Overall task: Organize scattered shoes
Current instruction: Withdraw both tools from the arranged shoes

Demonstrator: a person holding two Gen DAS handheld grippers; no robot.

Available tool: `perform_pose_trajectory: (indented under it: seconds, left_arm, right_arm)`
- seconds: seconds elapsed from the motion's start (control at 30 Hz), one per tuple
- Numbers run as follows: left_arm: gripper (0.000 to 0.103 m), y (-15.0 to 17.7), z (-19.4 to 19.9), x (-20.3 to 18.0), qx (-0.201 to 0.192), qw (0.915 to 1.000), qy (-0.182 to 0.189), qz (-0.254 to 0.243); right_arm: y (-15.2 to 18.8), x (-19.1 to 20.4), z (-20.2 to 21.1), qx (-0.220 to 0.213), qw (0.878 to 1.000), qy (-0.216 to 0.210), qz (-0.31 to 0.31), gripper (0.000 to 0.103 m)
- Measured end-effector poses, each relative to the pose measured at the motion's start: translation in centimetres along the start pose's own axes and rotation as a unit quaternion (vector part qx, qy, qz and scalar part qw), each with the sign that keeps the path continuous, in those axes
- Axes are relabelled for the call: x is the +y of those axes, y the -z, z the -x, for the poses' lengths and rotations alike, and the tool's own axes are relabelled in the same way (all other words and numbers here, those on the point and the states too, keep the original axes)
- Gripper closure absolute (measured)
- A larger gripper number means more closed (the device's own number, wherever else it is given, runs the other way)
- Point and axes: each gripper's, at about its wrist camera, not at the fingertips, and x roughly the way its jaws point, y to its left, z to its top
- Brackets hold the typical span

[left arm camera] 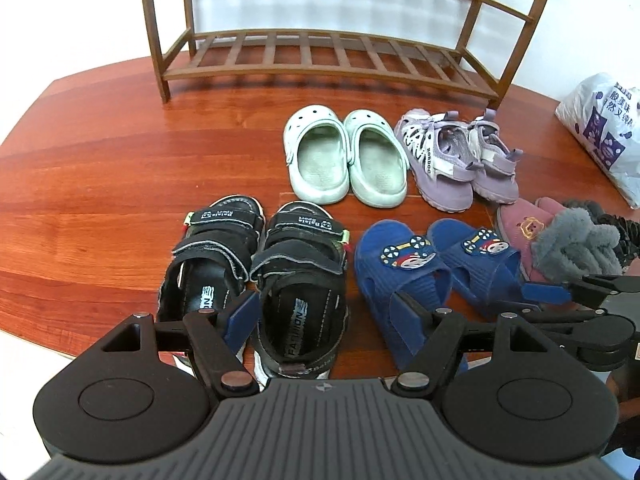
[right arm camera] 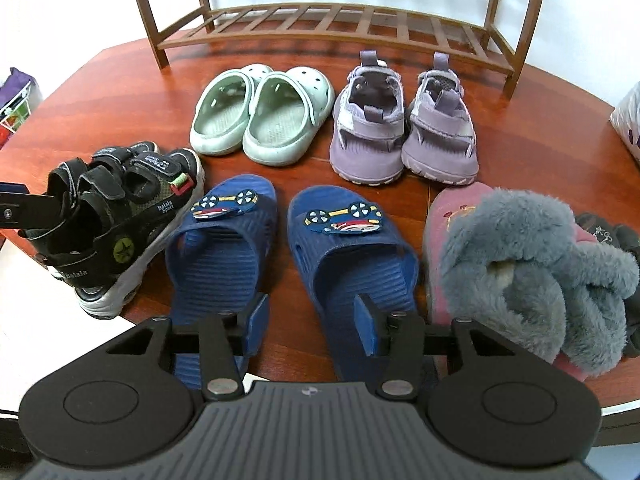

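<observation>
1. Reddish wooden tabletop (left arm camera: pixel 100 168) carries paired shoes before an unfilled slatted shoe rack (left arm camera: pixel 320 52).
2. Left gripper (left arm camera: pixel 320 316), spread, straddles a black sandal (left arm camera: pixel 300 280); right gripper (right arm camera: pixel 312 320), spread, hovers over blue slides (right arm camera: pixel 348 248).
3. Judged step: pre-grasp; next, closing on one shoe.

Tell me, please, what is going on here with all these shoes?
A person with a handheld gripper in each hand is tidying children's shoes on a wooden table. Both grippers are open and hold nothing. The left gripper hovers over the black sandals; the right gripper sits over the blue slides. Mint clogs and lilac sandals stand paired farther back. A grey fluffy slipper lies on a pink one. The wooden shoe rack shows no shoes yet.
</observation>
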Motion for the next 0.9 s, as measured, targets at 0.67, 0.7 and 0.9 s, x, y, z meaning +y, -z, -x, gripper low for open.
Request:
perform_pose_trajectory:
  seconds: [0.67,0.7,0.9]
  left_arm:
    - [0.024,2.0,4.2,0.7,-0.017,0.9971,0.031,-0.068]
    - [0.023,2.2,4.4,0.9,-0.018,0.9969,0.032,-0.070]
    - [0.022,3.4,5.1,1.1,-0.013,0.9969,0.035,-0.068]
  right_arm:
    - [2.3,2.3,8.3,-0.038,0.994,0.074,-0.068,0.012]
    - [2.6,2.5,8.8,-0.041,0.993,0.079,-0.072,0.011]
    - [3.9,3.1,11.2,-0.050,0.991,0.090,-0.083,0.007]
